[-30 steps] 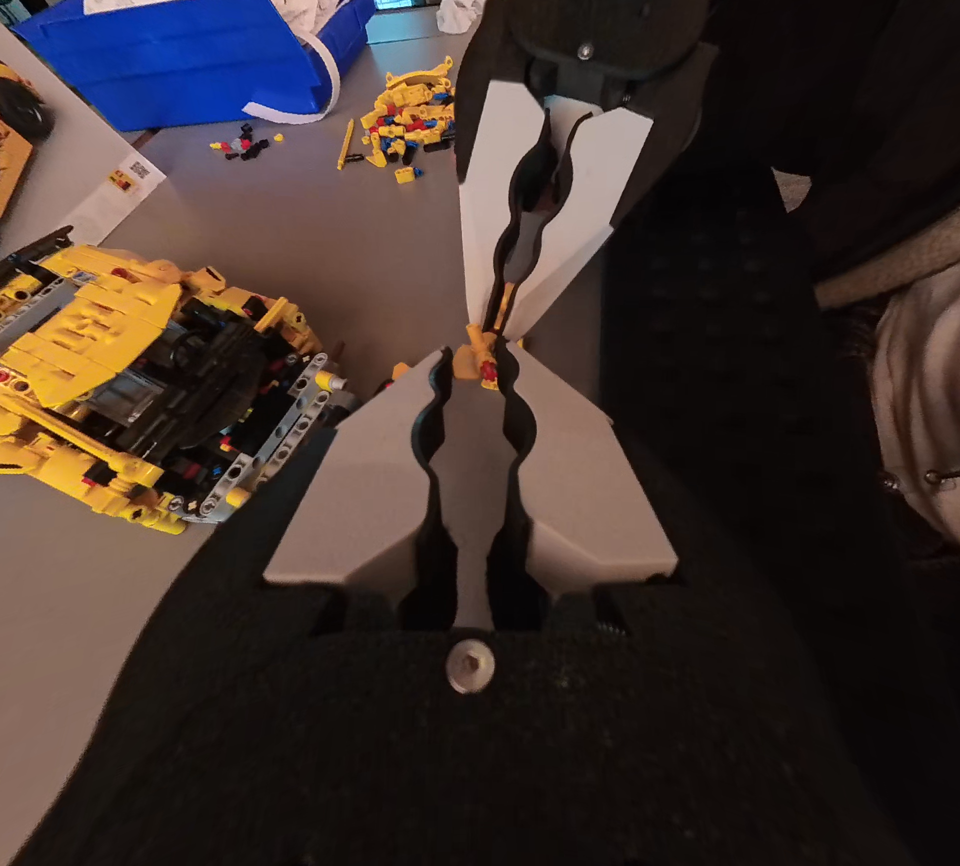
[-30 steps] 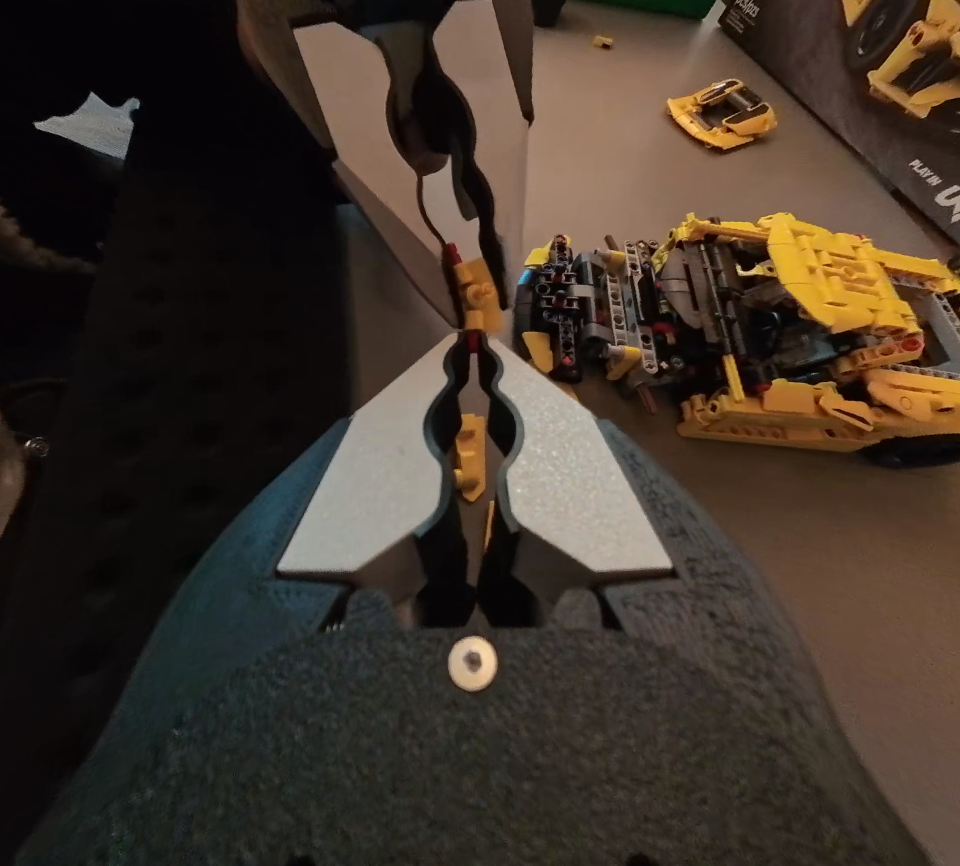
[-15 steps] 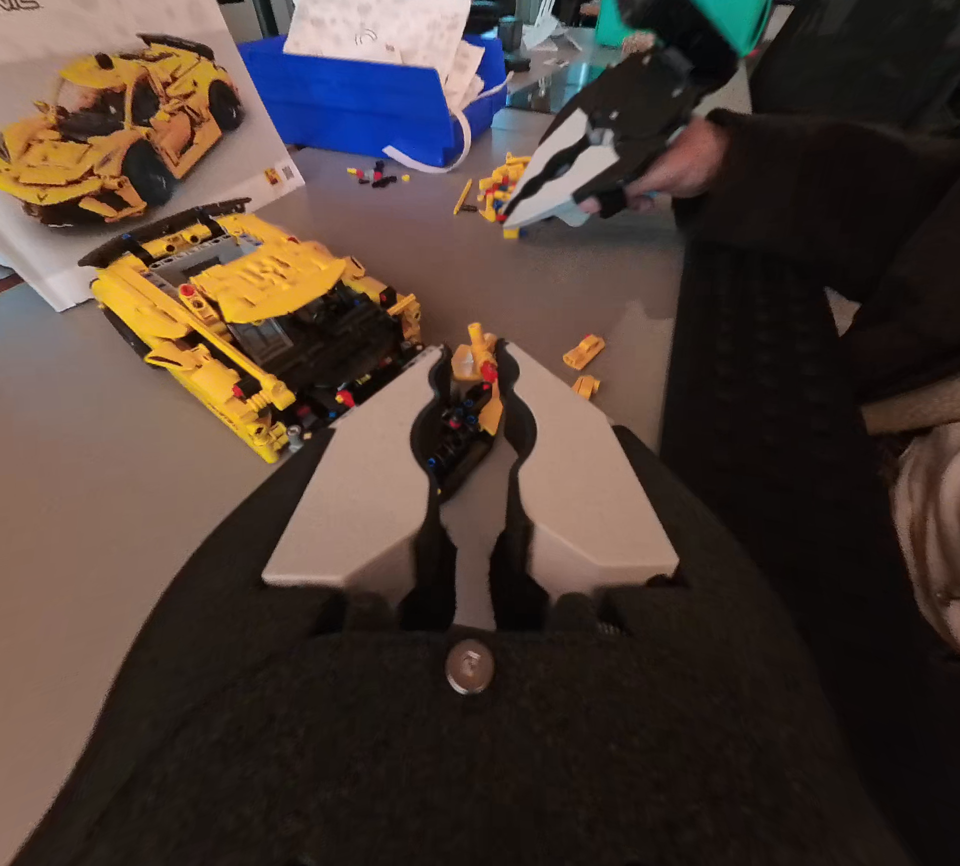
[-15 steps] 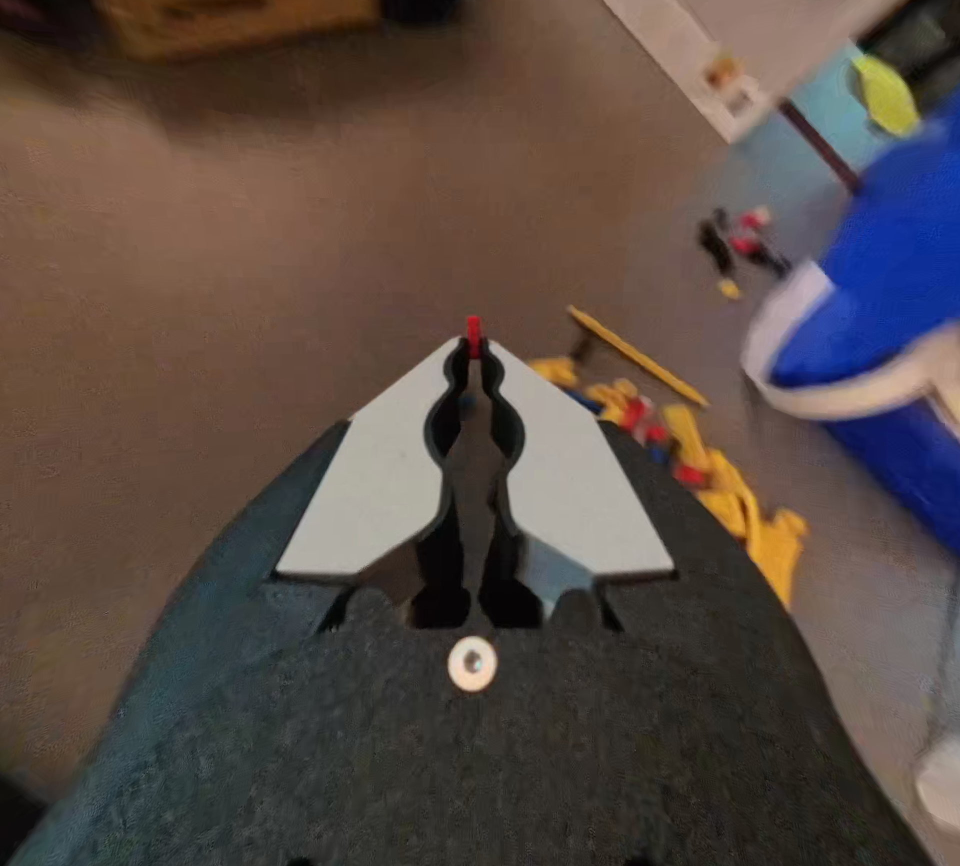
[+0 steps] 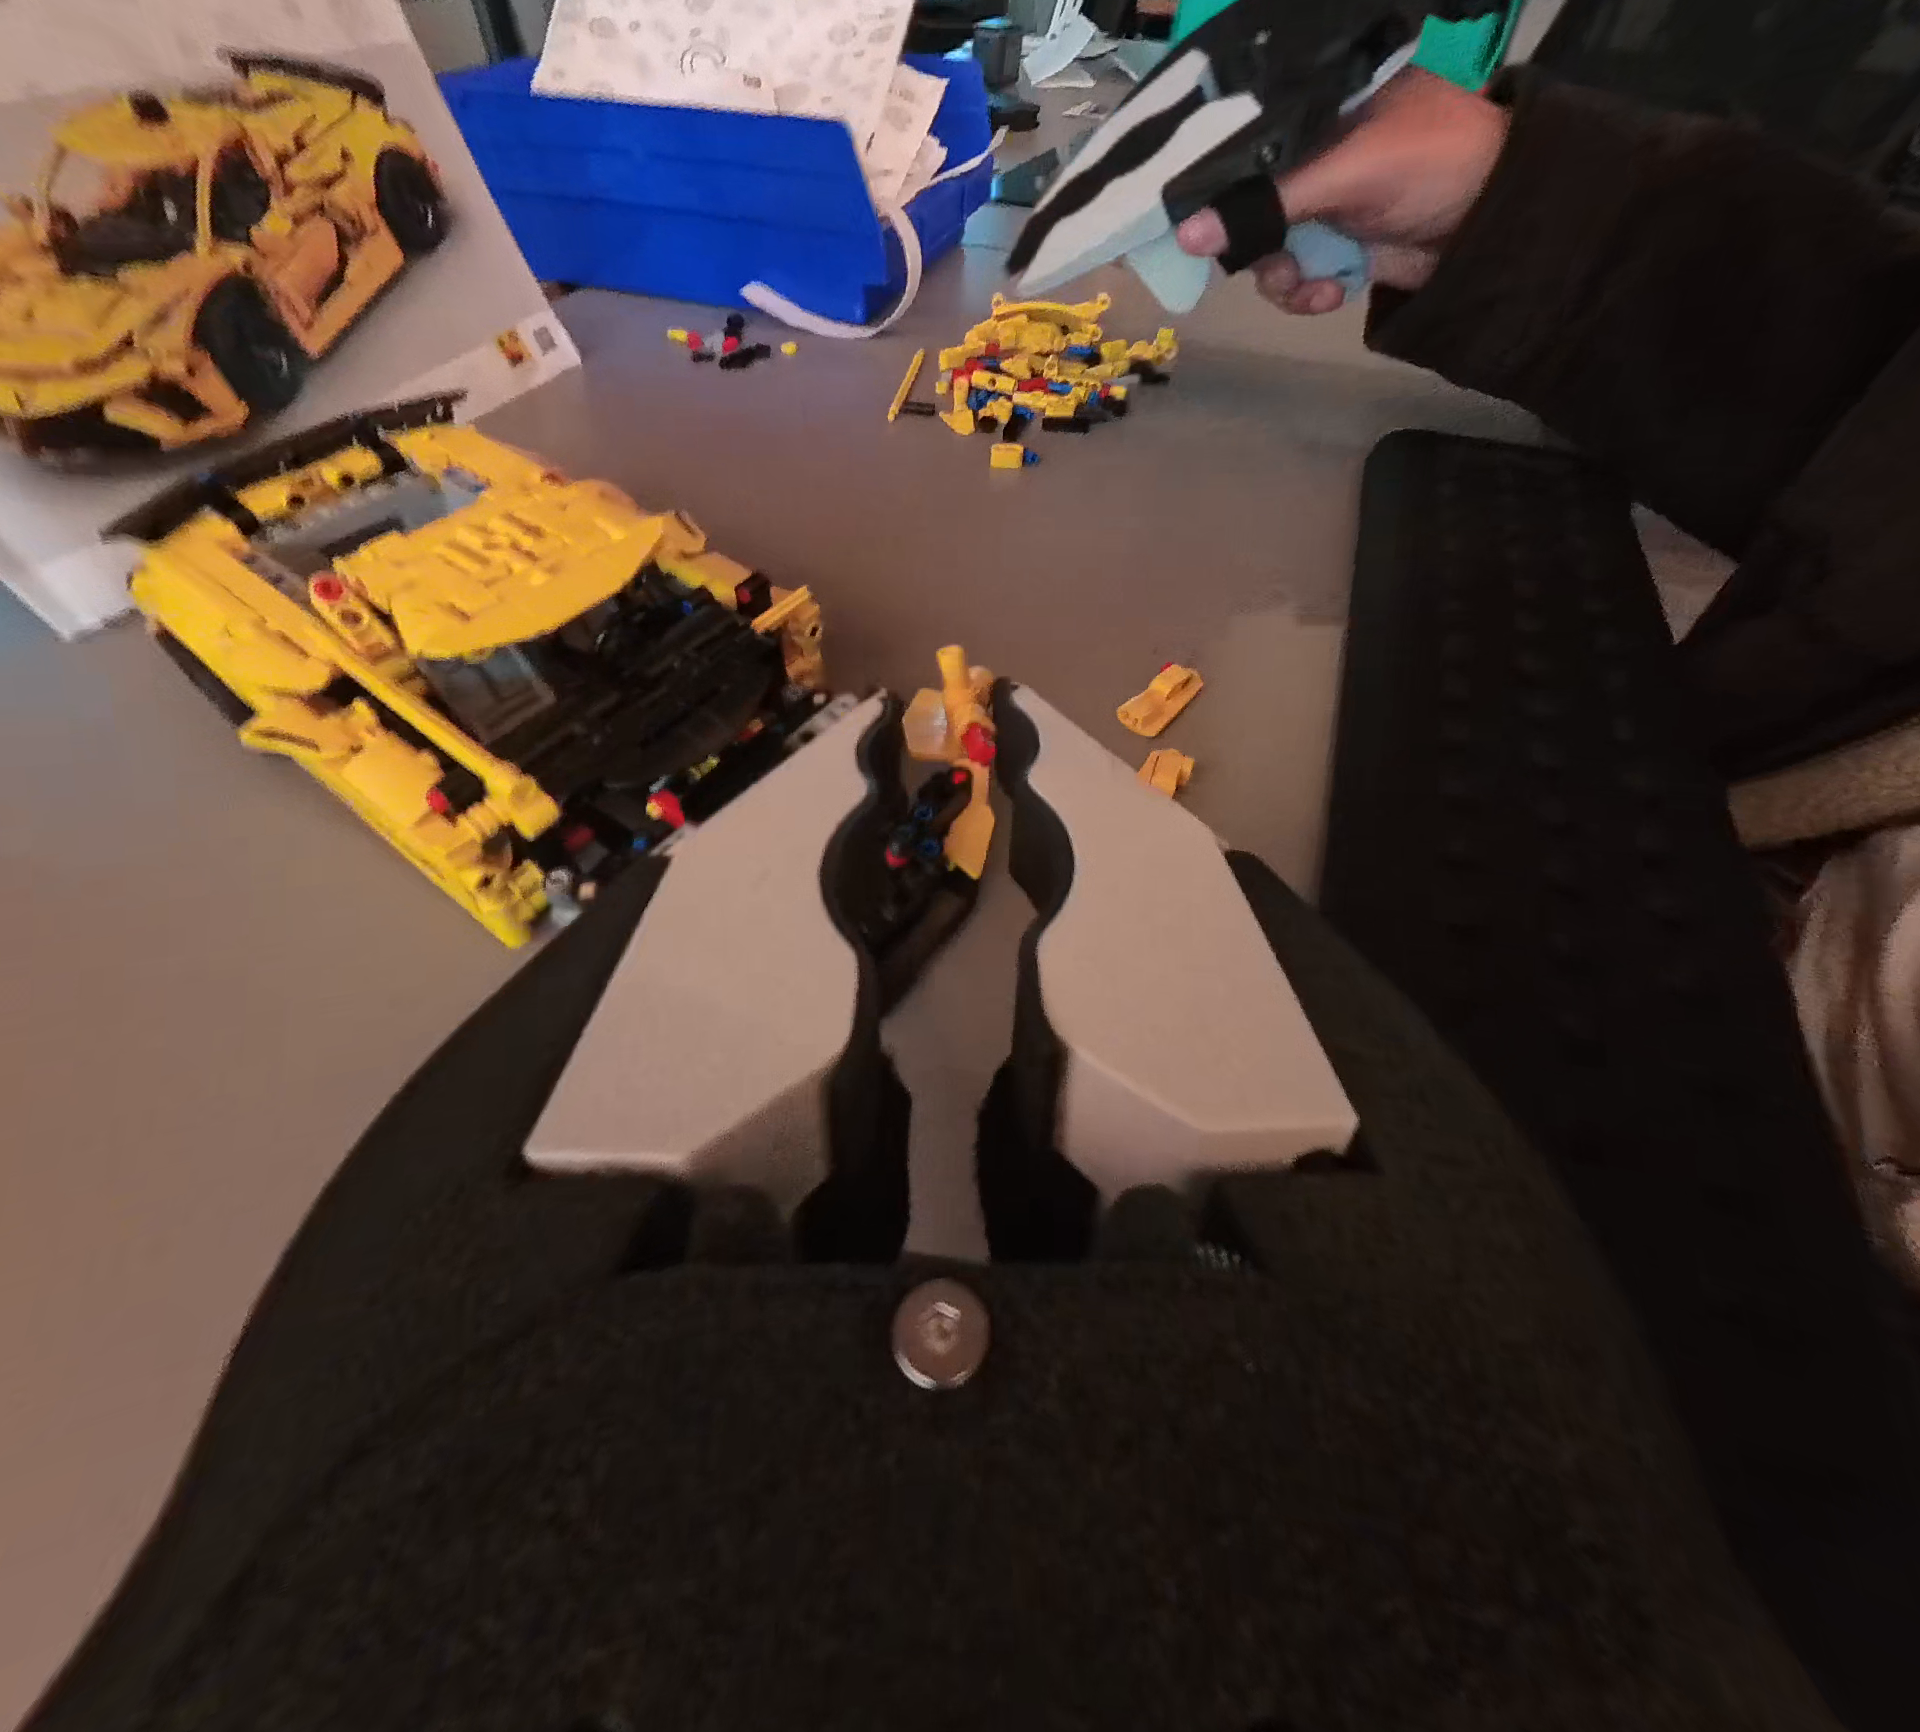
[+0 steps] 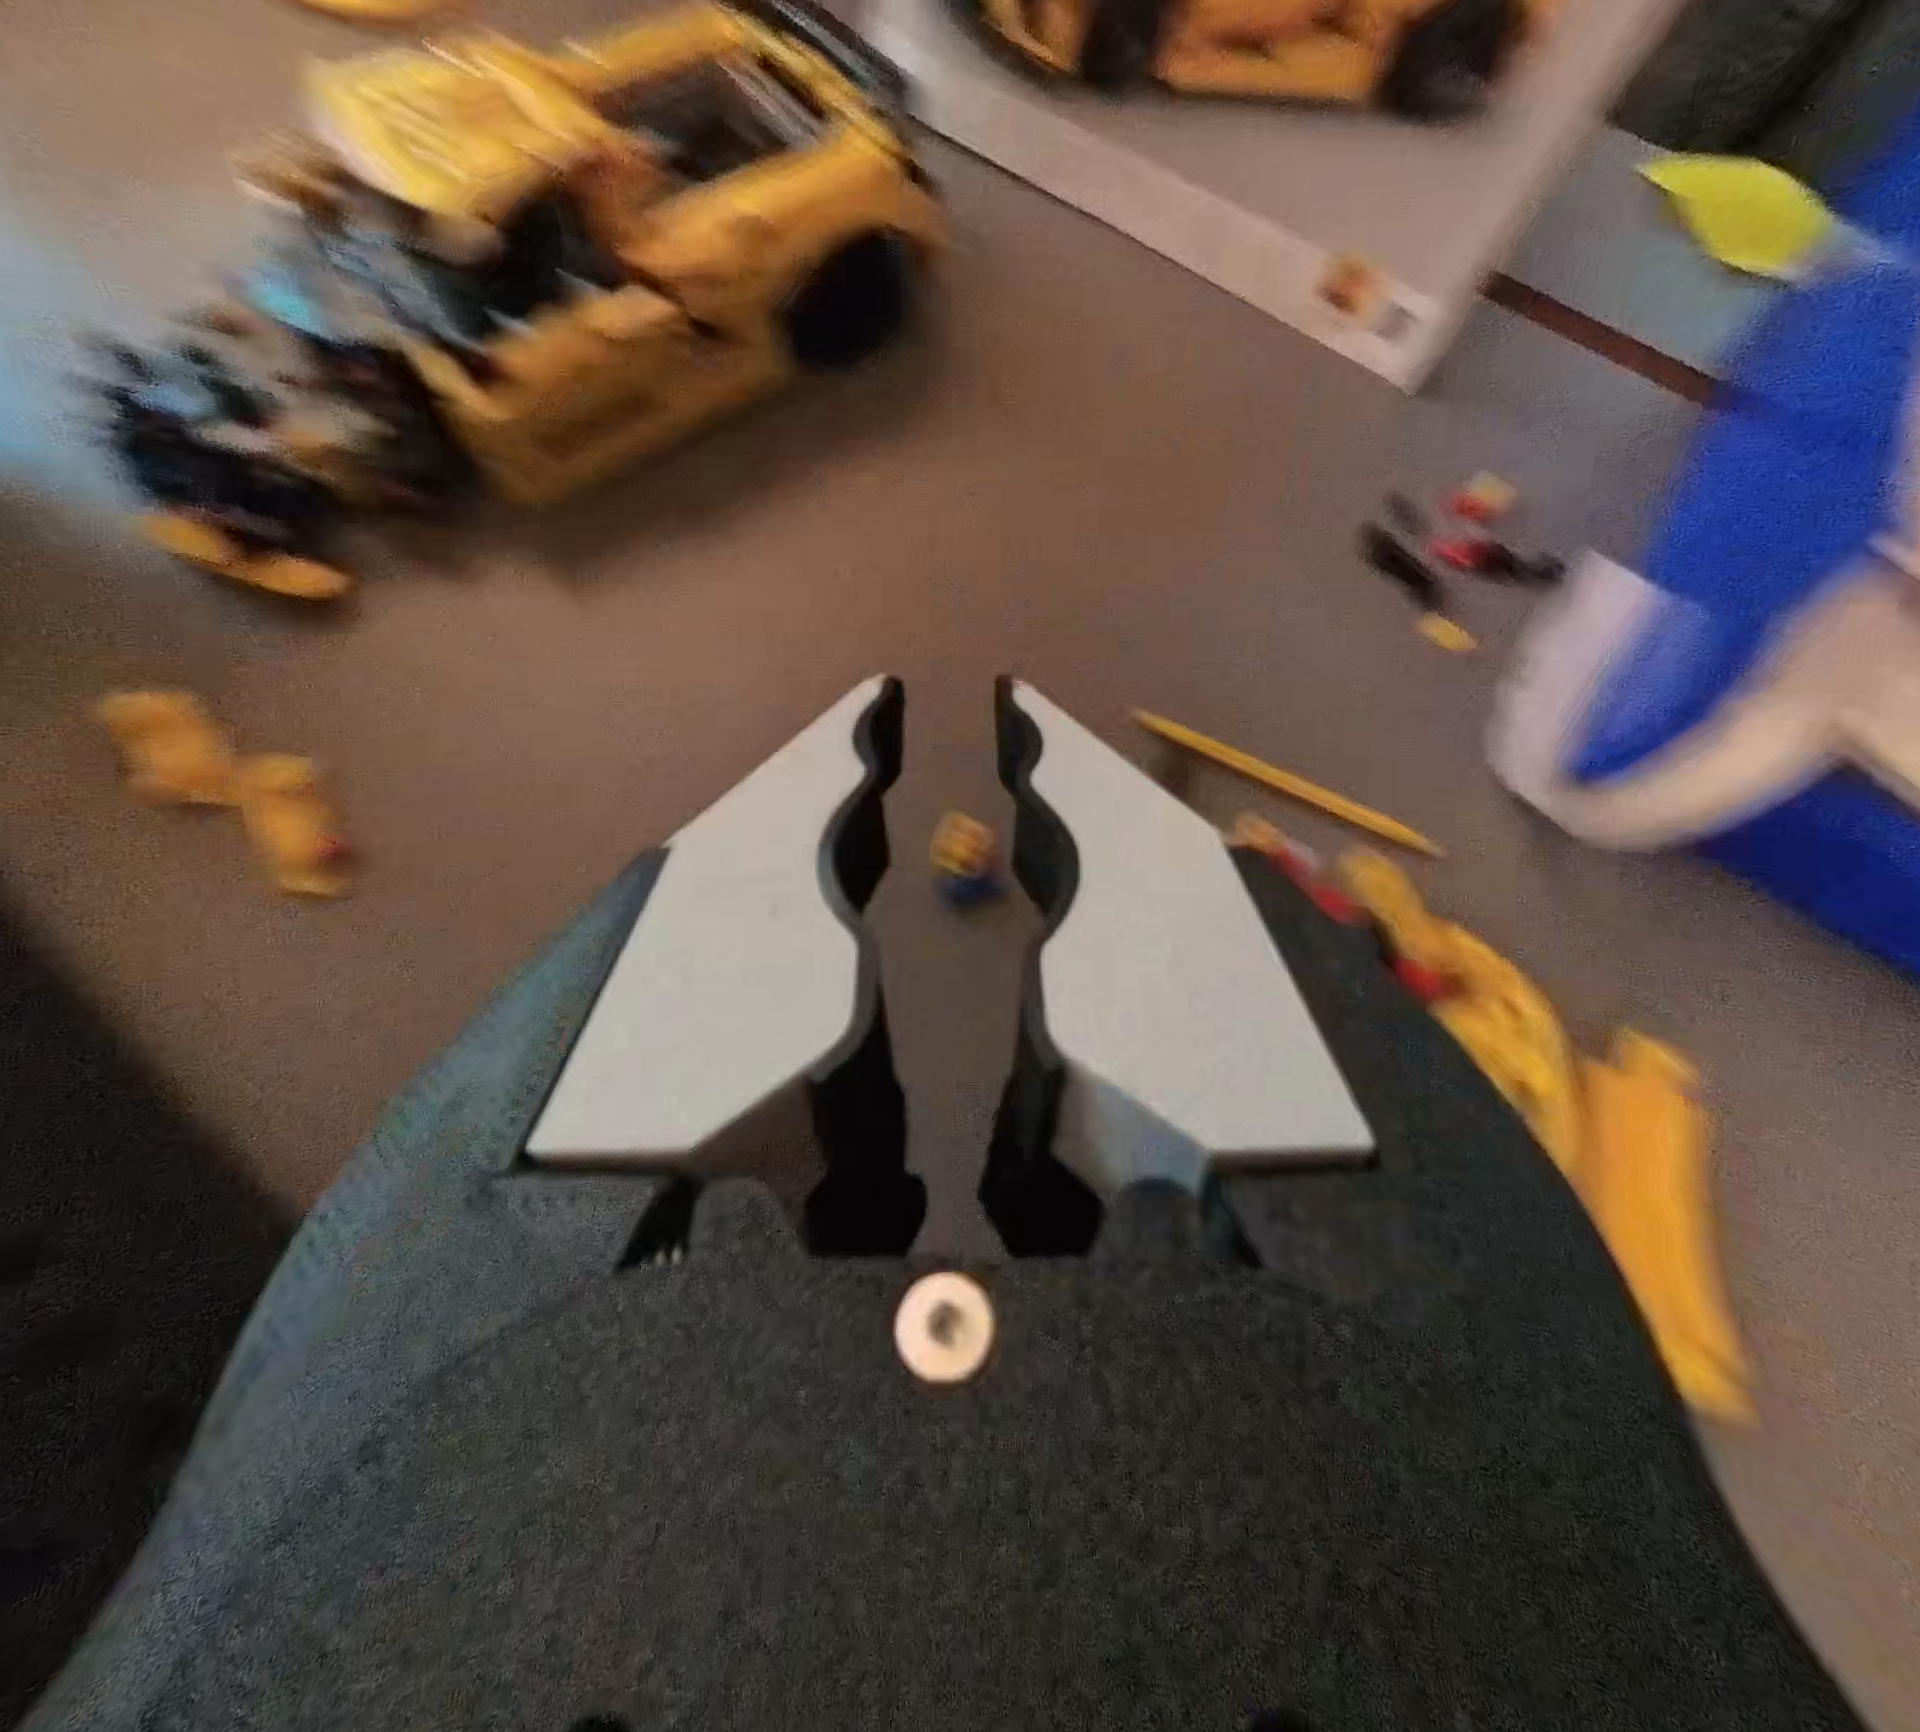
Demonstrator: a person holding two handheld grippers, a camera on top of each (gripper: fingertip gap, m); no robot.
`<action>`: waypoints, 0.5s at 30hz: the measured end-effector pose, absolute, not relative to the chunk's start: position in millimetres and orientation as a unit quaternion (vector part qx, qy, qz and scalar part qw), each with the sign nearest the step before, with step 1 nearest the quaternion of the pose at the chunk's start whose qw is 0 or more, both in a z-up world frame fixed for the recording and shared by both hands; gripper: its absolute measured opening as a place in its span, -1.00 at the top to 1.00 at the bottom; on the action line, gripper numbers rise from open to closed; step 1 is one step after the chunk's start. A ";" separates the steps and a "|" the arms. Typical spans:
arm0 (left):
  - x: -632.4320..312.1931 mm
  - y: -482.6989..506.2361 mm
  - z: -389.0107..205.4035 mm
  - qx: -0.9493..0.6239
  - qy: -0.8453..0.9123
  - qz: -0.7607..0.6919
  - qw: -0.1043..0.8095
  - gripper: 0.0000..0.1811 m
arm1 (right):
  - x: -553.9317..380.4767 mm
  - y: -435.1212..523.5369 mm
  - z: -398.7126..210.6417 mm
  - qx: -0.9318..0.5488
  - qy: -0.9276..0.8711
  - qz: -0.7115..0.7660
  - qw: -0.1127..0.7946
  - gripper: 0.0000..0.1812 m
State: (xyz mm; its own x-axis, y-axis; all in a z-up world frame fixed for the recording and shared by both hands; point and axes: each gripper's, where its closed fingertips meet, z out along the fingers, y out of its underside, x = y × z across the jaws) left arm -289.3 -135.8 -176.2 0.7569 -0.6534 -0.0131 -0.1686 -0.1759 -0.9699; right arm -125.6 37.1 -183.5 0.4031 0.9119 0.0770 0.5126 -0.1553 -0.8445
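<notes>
Now the left gripper (image 5: 945, 695) pinches a knobbly yellow brick piece (image 5: 948, 726), while the right gripper's (image 6: 948, 695) fingers seem parted, empty.

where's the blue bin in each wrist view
left wrist view: blue bin at upper centre, behind the brick pile, paper sticking out.
right wrist view: blue bin blurred at the right edge.
shared landmark: the yellow car, left of the bin in both views.

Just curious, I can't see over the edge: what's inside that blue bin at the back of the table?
White patterned paper bags stick up out of the blue bin, and a white strip hangs over its front corner. Anything beneath the paper is hidden by the bin's wall.
</notes>
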 end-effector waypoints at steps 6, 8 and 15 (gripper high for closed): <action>-272.1 -142.8 -169.1 -0.679 0.369 -0.100 0.627 0.82 | -256.5 -131.1 -161.7 -0.607 -0.447 0.637 0.163 0.57; -270.0 -145.4 -161.5 -0.652 0.381 -0.081 0.651 0.82 | -261.5 -147.5 -164.1 -0.597 -0.411 0.686 0.068 0.52; -258.6 -150.5 -162.8 -0.637 0.404 -0.085 0.651 0.82 | -260.6 -157.7 -153.5 -0.566 -0.347 0.747 -0.034 0.63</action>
